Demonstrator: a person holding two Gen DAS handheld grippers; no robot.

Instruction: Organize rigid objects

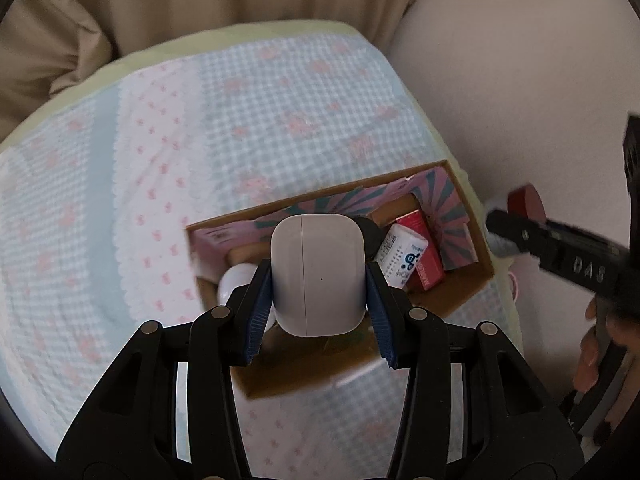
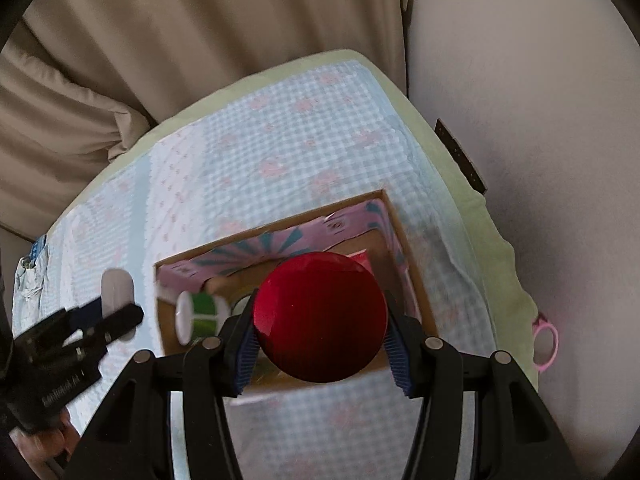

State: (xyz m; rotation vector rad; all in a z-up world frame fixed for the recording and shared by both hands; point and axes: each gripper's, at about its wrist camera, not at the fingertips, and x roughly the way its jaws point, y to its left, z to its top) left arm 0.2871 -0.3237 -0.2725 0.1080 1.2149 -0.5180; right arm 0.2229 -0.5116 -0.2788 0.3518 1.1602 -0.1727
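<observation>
Gripping a white earbud case [image 1: 318,274] between its blue pads [image 1: 260,312], the left hand-held gripper [image 1: 318,300] sits at the lower middle of the left wrist view, its jaws narrowed onto the case's two sides. The case hangs over an open cardboard box [image 1: 472,280] lined with pink-and-teal paper, which rests on a bed [image 1: 160,140] covered in a blue gingham sheet with pink flowers. Inside the box, right of the case, lie a white tube [image 1: 402,254] printed in blue and a red packet [image 1: 424,256]; their lettering is too small to read.

At the right edge of that view the right hand-held gripper [image 1: 512,216] reaches in from the side, a bare hand [image 1: 600,344] wrapped round its handle, with raised letters "DAS" on its black body.

From the right wrist view, that gripper [image 2: 320,336] is clamped on a round dark-red disc [image 2: 320,316] held above the same box [image 2: 416,292], where a spool of green ribbon [image 2: 200,312] lies at the left end. The left gripper [image 2: 120,312] appears at the left edge; writing on its body is blurred. A pink ring [image 2: 545,346] sits at the right, by the bed's edge.
</observation>
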